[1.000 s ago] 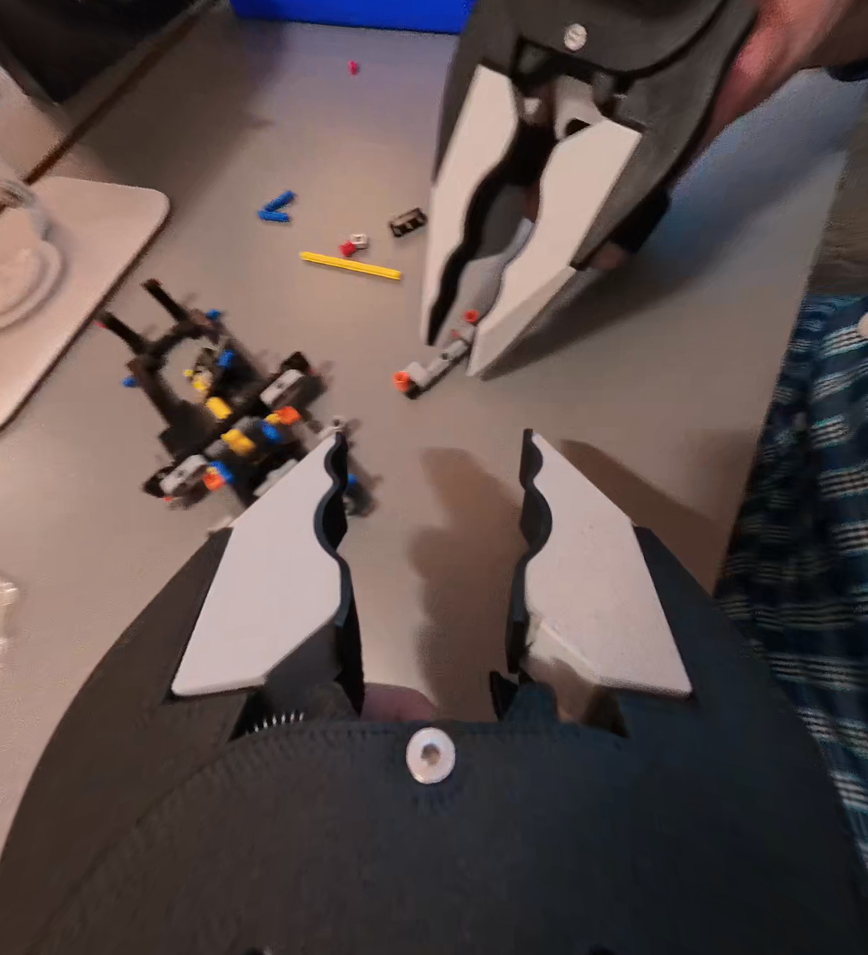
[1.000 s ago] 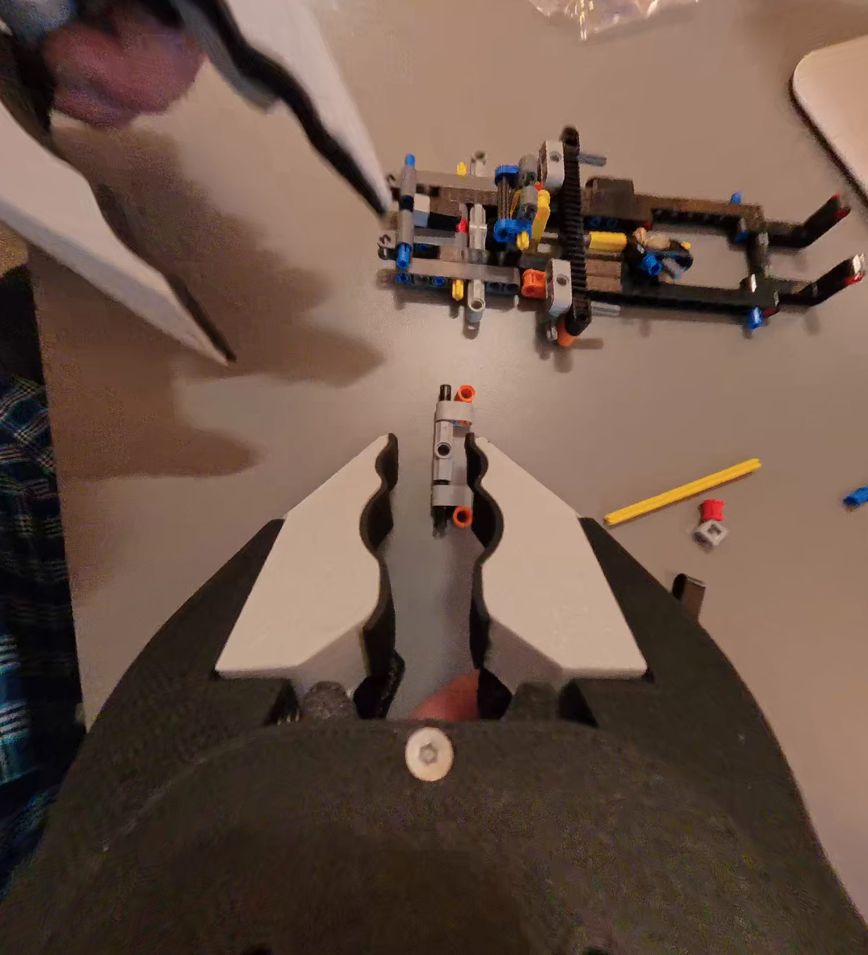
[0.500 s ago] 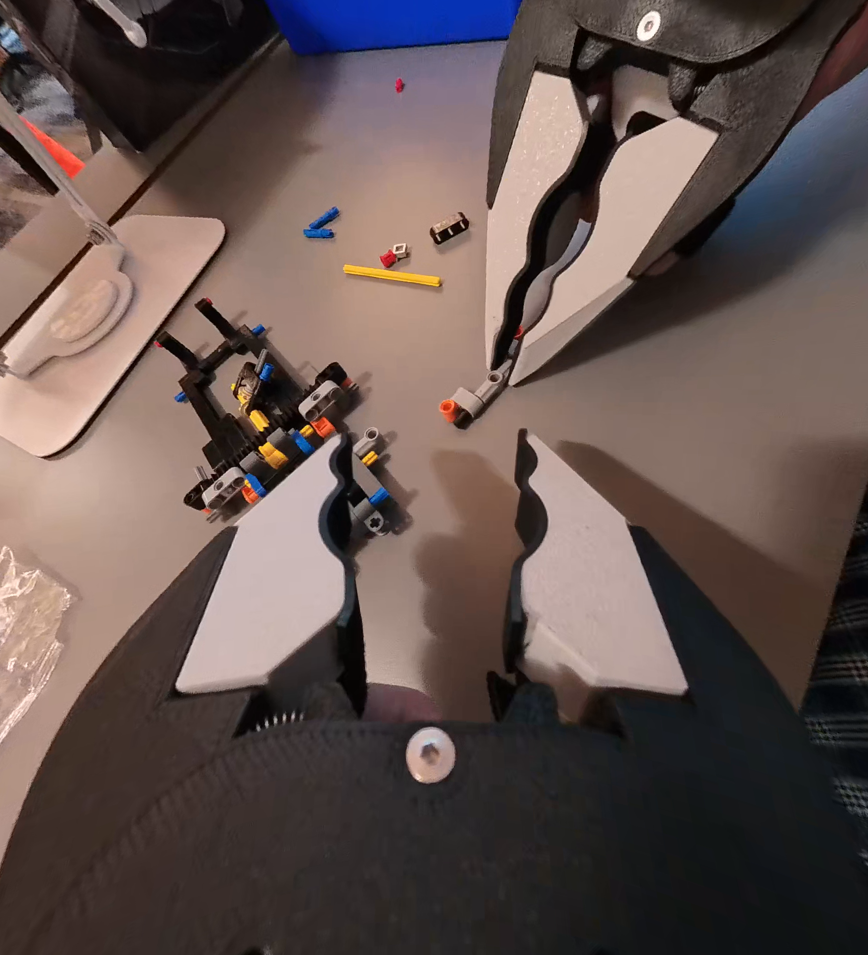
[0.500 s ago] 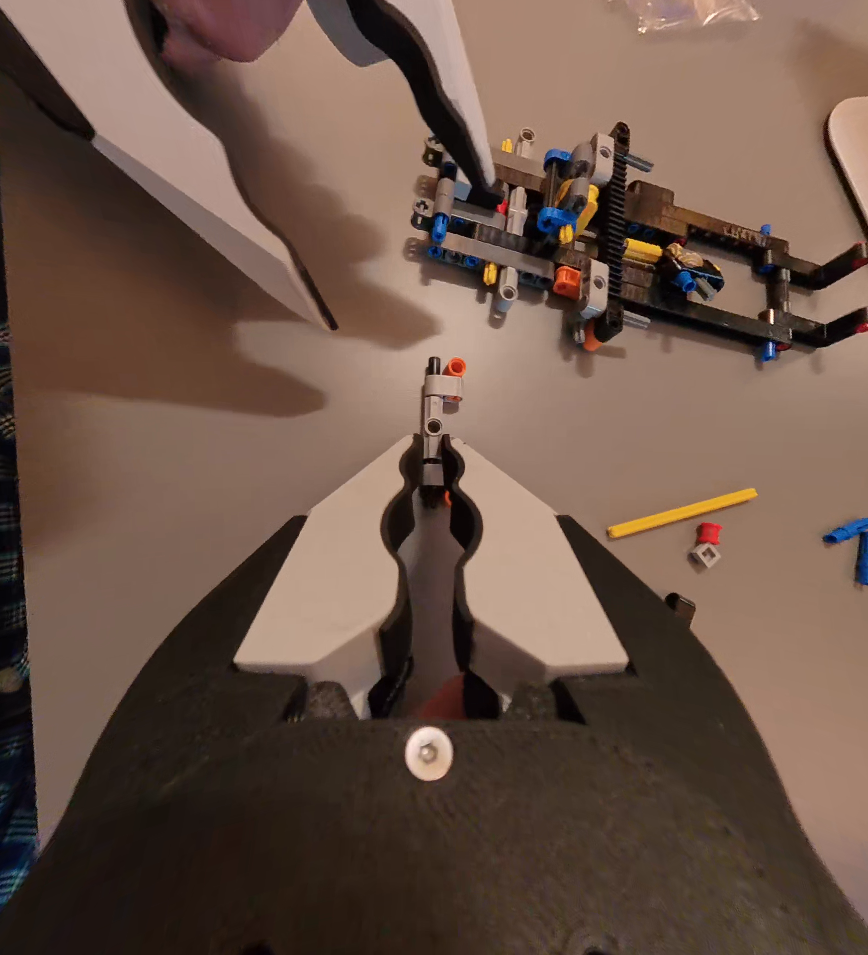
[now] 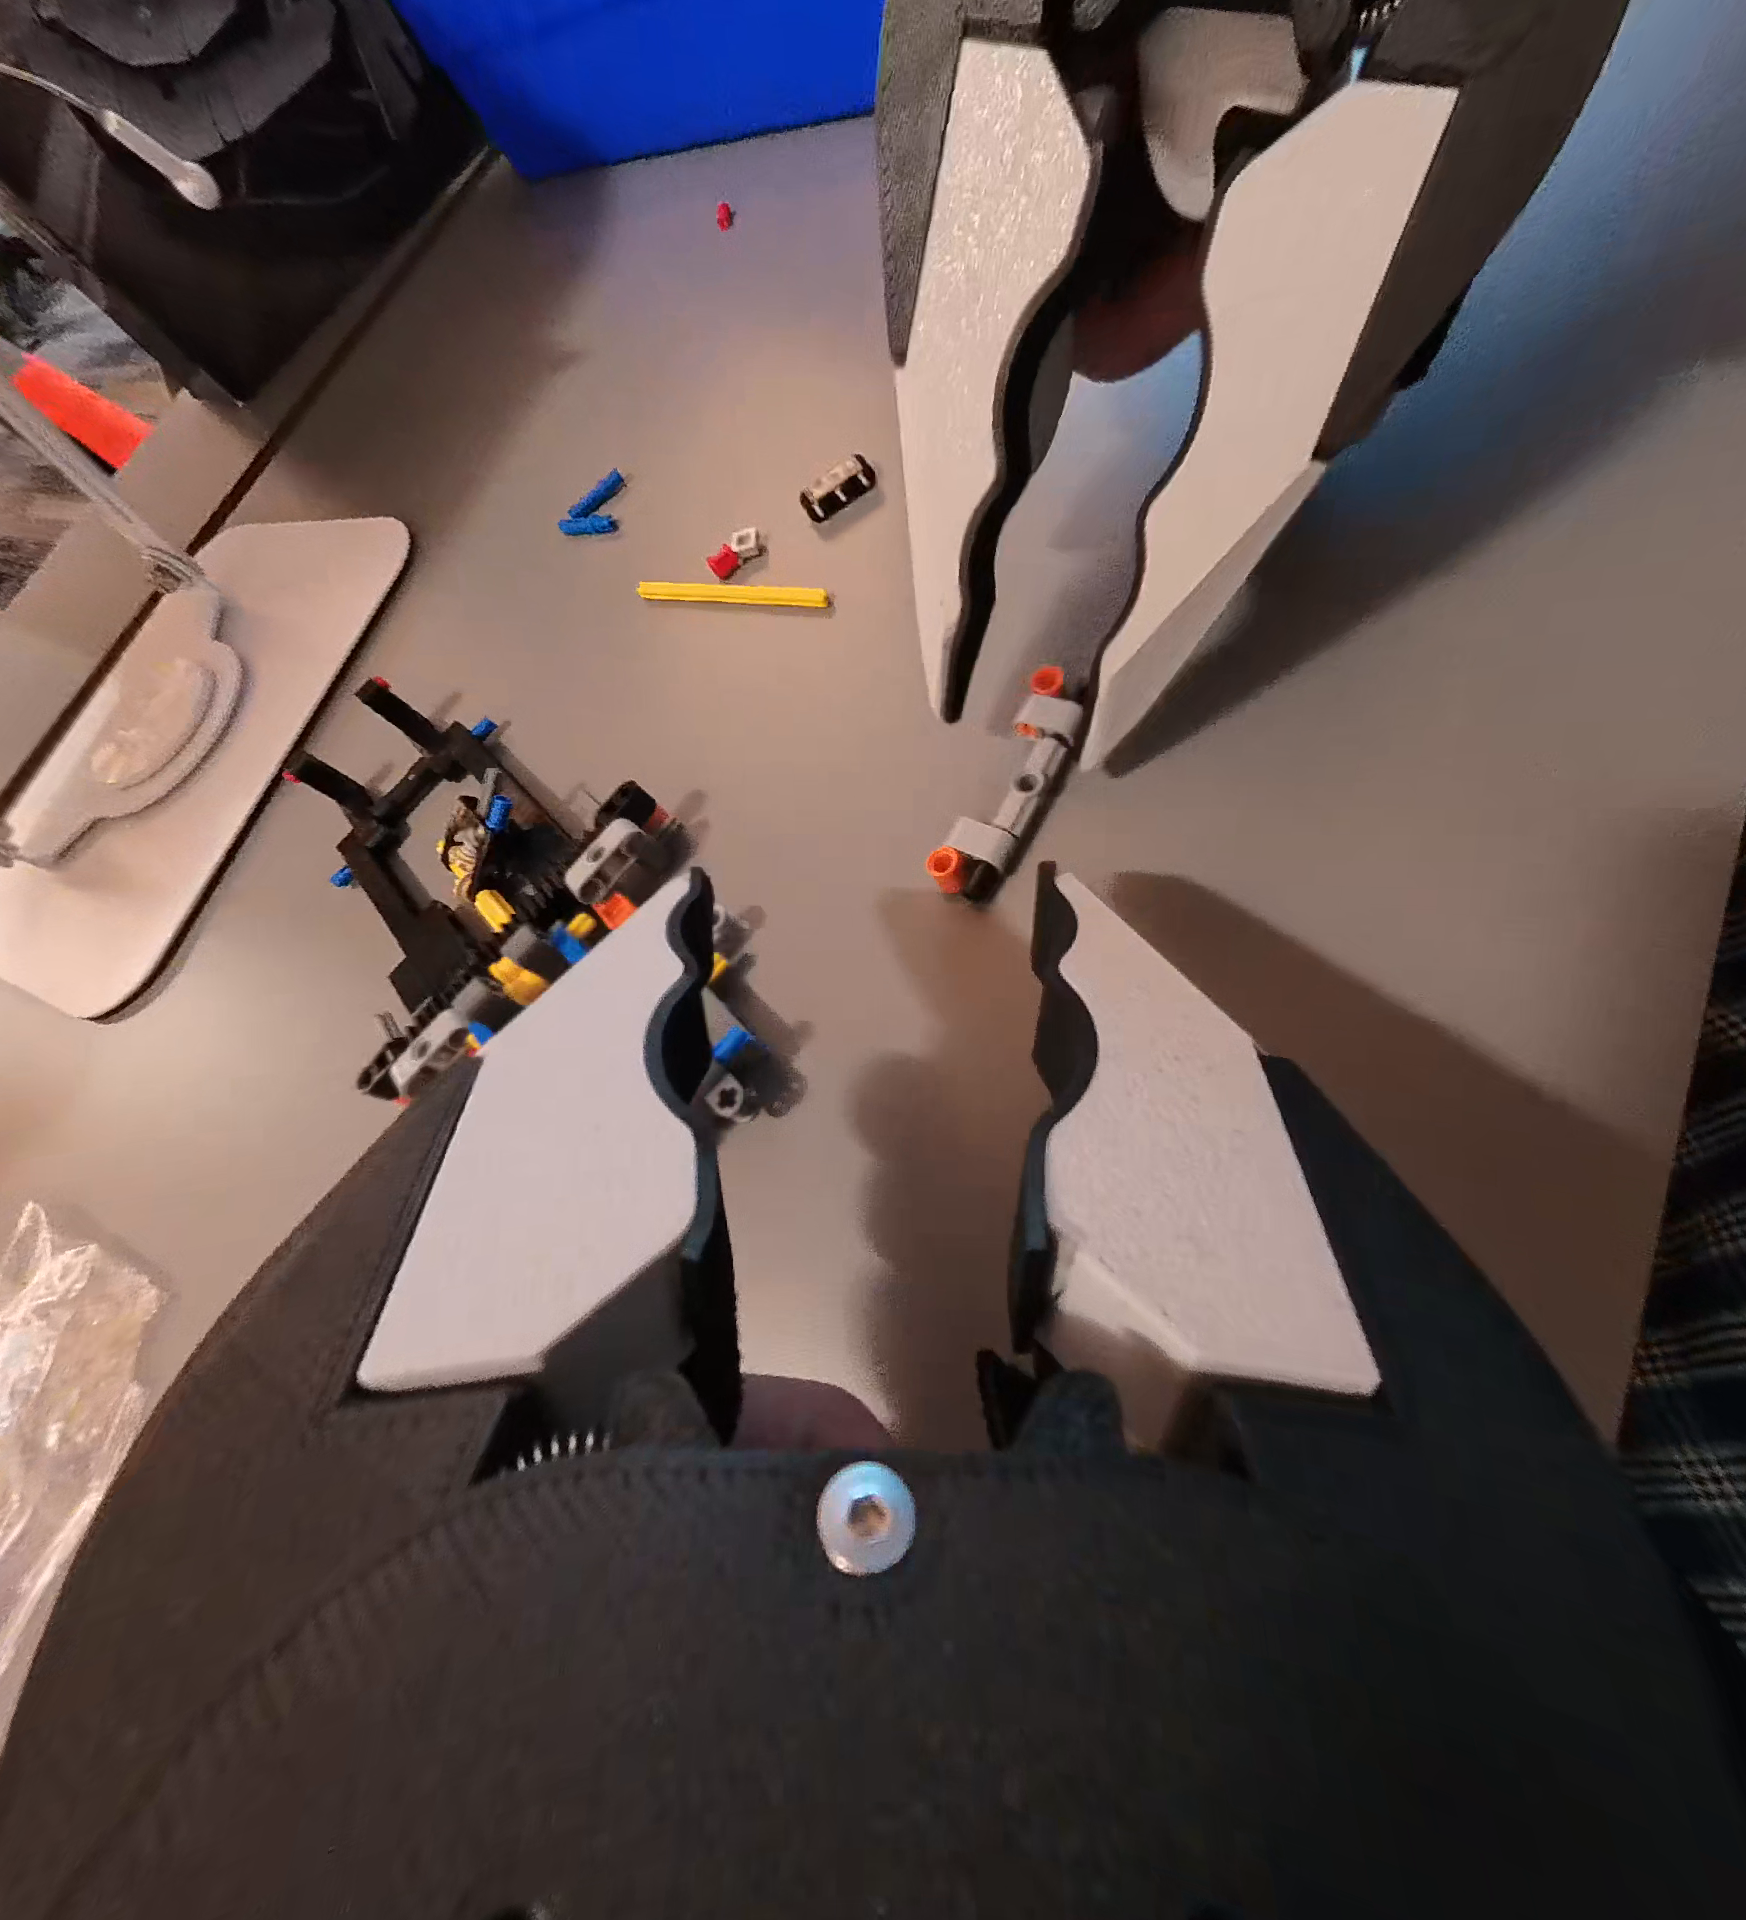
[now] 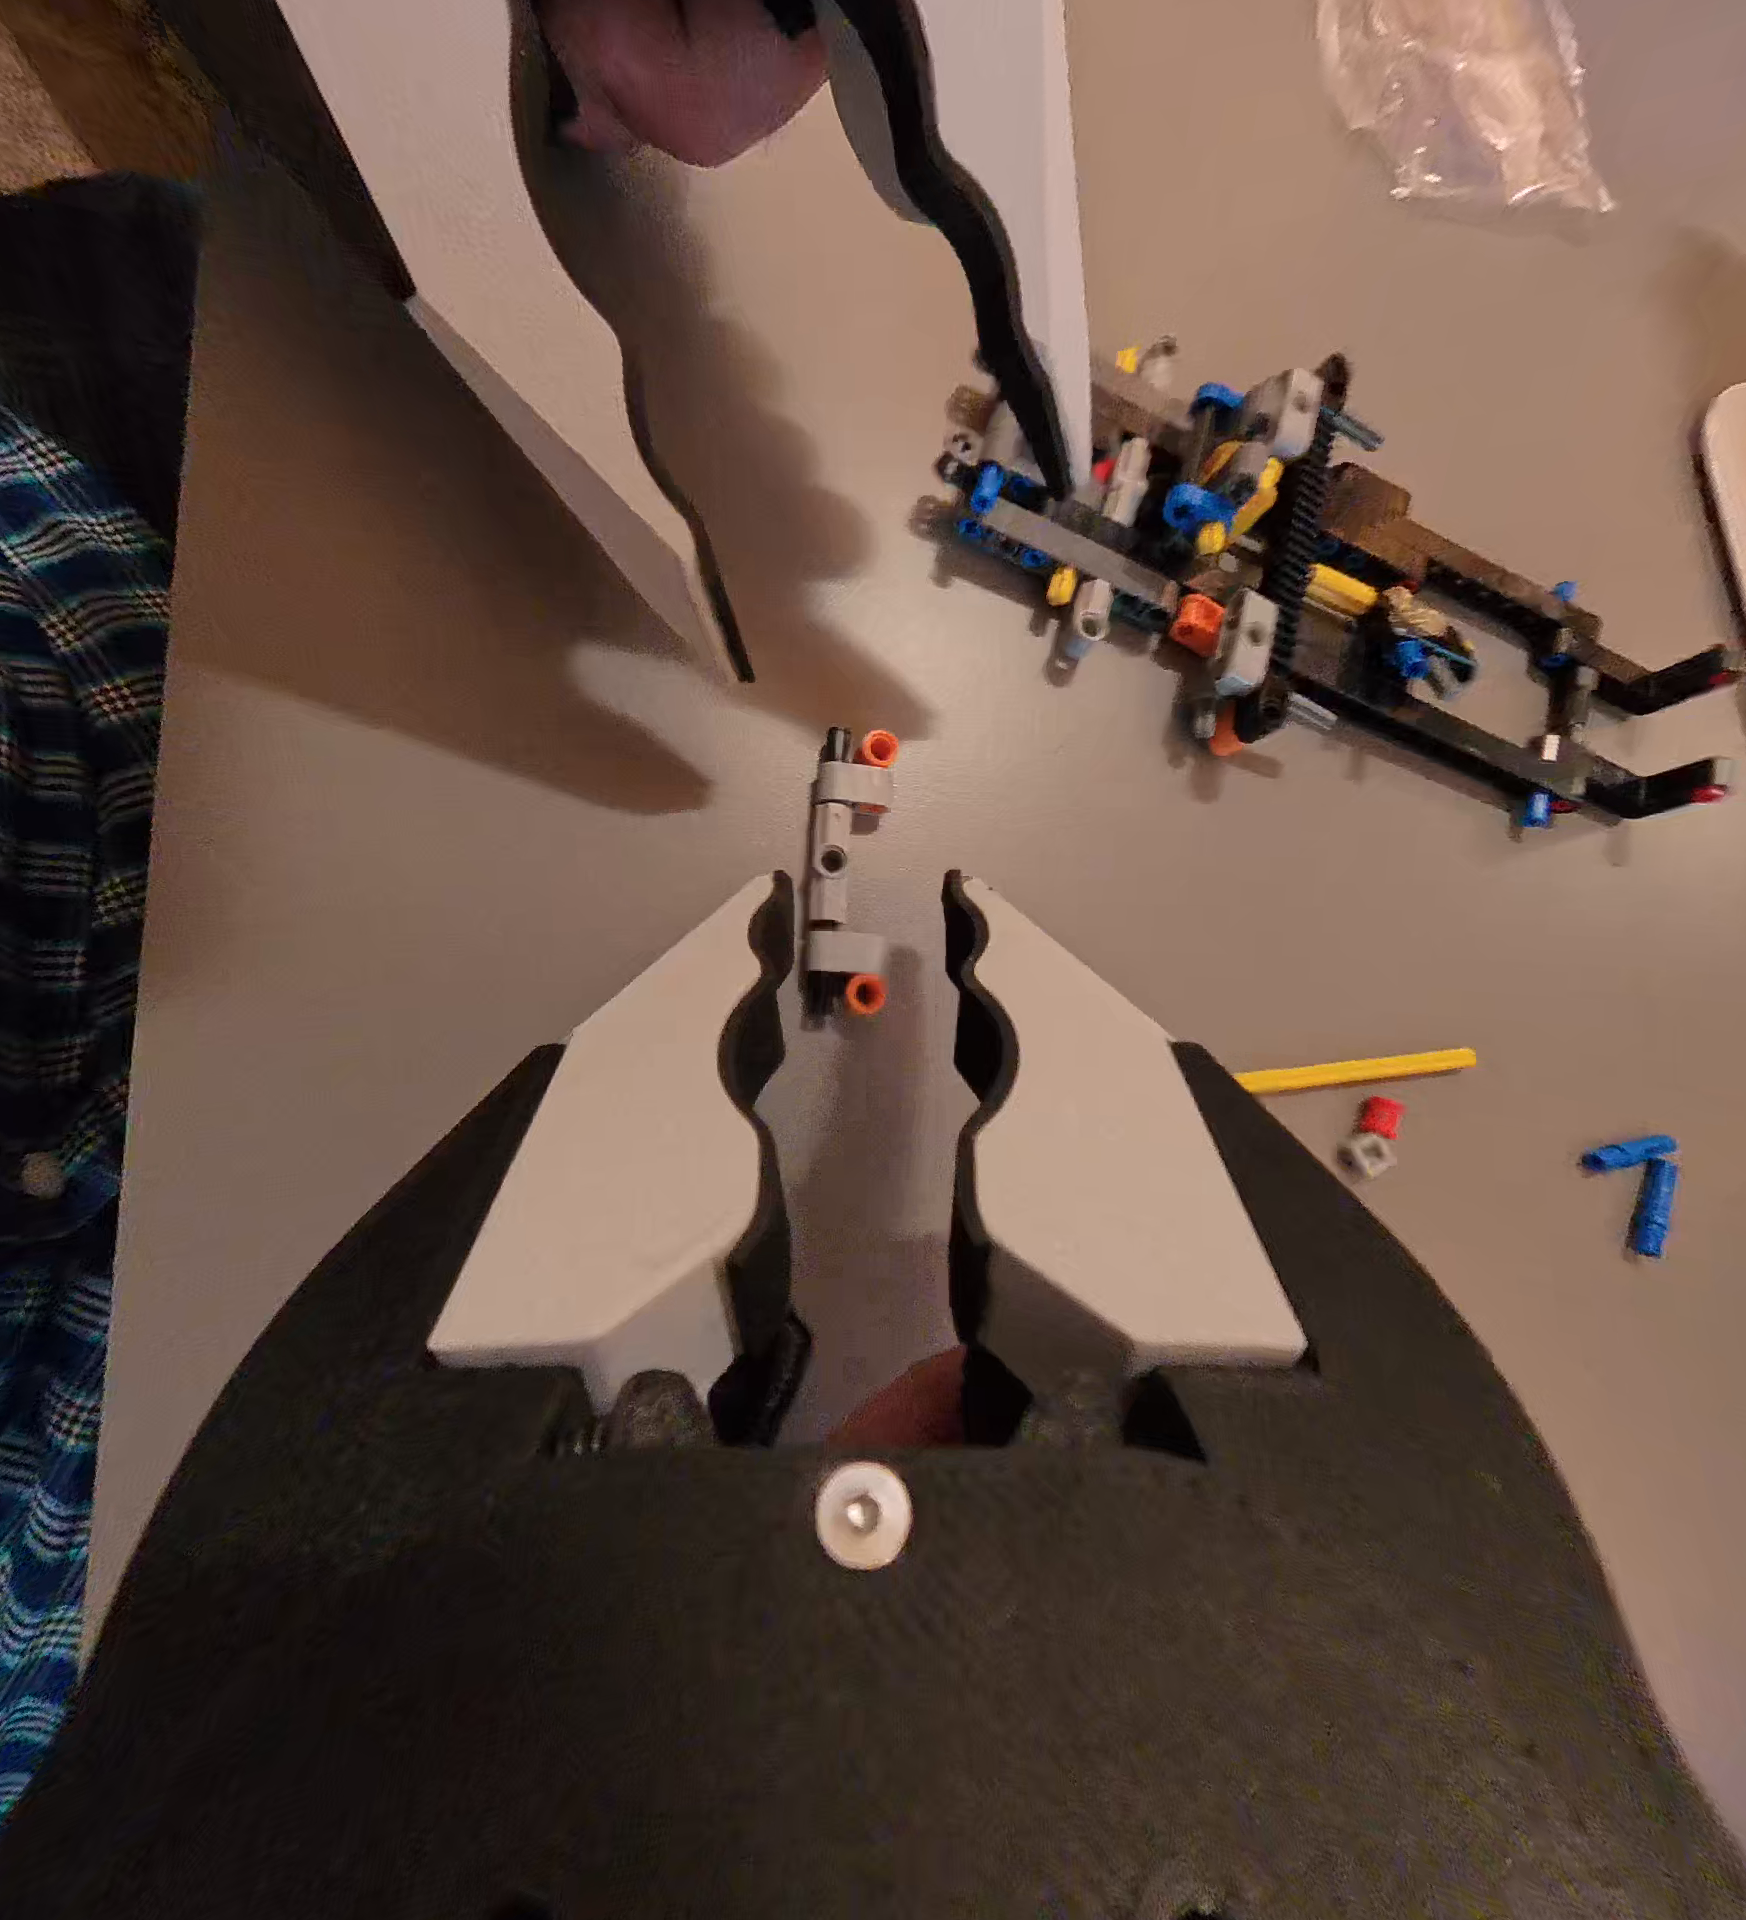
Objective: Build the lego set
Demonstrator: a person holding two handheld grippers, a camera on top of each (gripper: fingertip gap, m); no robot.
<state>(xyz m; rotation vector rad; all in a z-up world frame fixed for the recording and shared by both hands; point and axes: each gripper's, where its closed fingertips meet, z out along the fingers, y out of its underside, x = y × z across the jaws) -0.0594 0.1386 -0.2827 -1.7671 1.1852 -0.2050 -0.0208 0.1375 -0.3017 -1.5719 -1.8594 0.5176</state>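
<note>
I am holding my right claw (image 6: 861, 883) low over the grey table (image 6: 433, 935), jaws apart, gripping nothing. The small grey connector piece (image 6: 833, 862) with orange pins is lying flat between my fingertips, its near end inside the gap close to the left finger, its far end sticking out ahead; I cannot tell whether it is touching that finger. My left claw (image 5: 874, 883) is also standing apart and empty, pointing back at the same piece (image 5: 1004, 795) just ahead of its right fingertip. The black lego chassis (image 6: 1316, 592) is lying ahead and right of my right claw, under my left claw's left finger (image 5: 578, 1091). A yellow axle (image 6: 1357, 1070), a red bit (image 6: 1378, 1114) and blue pins (image 6: 1638, 1184) are lying right of my right claw.
</note>
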